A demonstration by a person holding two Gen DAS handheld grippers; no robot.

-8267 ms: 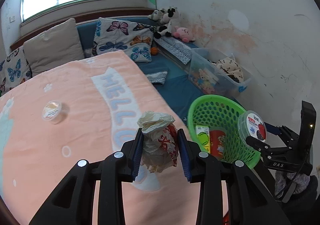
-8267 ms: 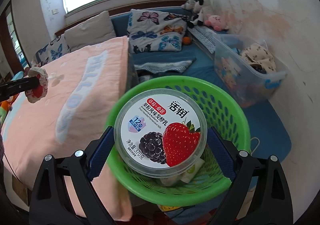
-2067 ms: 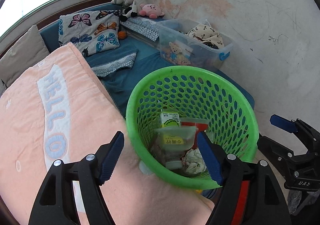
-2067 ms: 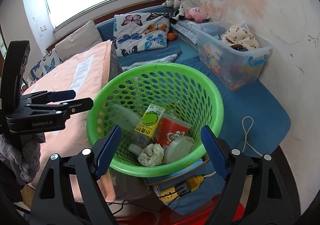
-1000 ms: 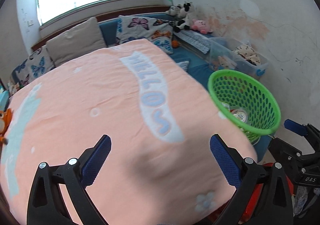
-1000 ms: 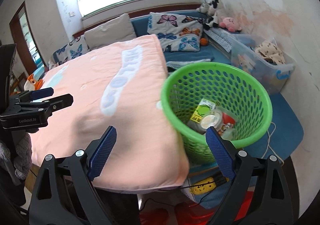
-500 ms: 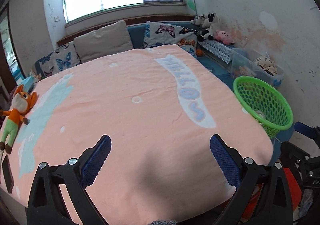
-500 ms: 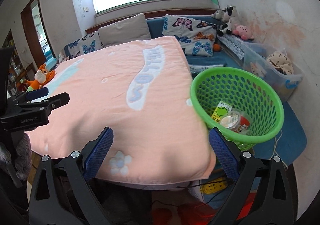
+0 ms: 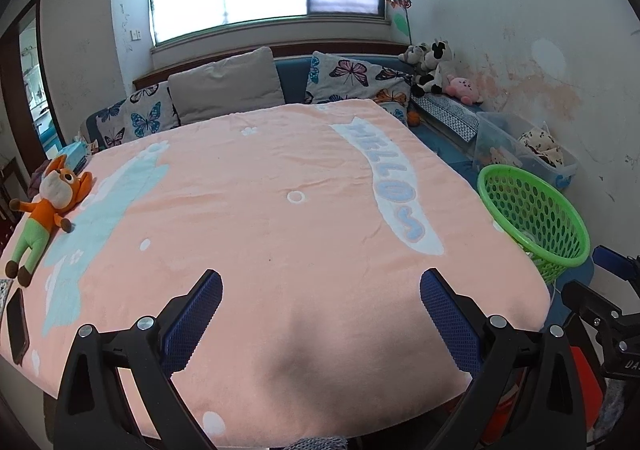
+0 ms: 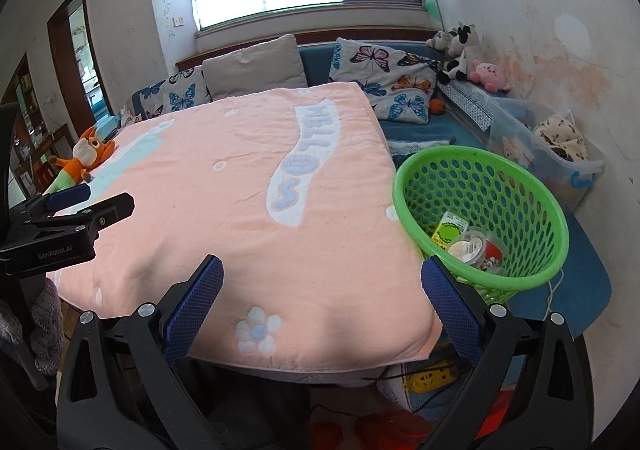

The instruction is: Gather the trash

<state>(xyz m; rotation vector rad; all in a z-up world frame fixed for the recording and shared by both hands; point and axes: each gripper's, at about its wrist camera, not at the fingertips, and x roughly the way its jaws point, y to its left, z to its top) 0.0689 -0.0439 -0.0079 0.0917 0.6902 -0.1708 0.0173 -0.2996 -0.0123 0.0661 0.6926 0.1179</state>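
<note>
Left tongs (image 9: 320, 304): spread wide, nothing between the blue pads. Right tongs (image 10: 322, 290): jaws opening, almost at full spread, nothing between them either. Both hang over the near edge of the counter (image 9: 280, 210), which is draped in a pink "HELLO" blanket.

Trash: sits in the green basket (image 10: 536, 186) just beside the counter's right edge. Visible inside are a yellow-green carton (image 10: 448, 228), a clear round lidded cup (image 10: 466, 246) and something red beneath.

Progress, by my reading: the blanket shows no litter, so collecting looks finished or close to it. An orange plush toy (image 9: 44, 206) and a dark phone (image 9: 16, 324) lie at the left edge; neither reads as trash.

Hard to tell: the basket's bottom is hidden by its near wall. The floor under the counter is mostly dark. The left view barely sees into the basket.
</note>
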